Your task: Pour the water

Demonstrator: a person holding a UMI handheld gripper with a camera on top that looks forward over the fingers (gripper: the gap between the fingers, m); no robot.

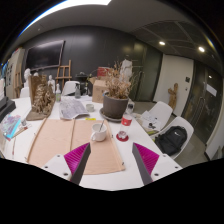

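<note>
— Fingers (77,160) first: what are they doing at the bottom of the frame?

— Gripper (110,162) is hovering with its fingers spread wide, pink pads facing inward, nothing between them. It is hanging over the table's (30,140) near edge.

— And what is it going for?

— Just ahead of the fingers, at frame centre, a clear cup (99,131) is standing on a tan mat (60,140). A small red cup (123,135) is sitting just right of it, near a potted plant (117,100) above. Which one is holding the water, I cannot tell.

— So which step?

— Approach, I judge; nothing is being gripped yet. Next it needs to be moving forward, straddling a cup, then closing squarely.
</note>
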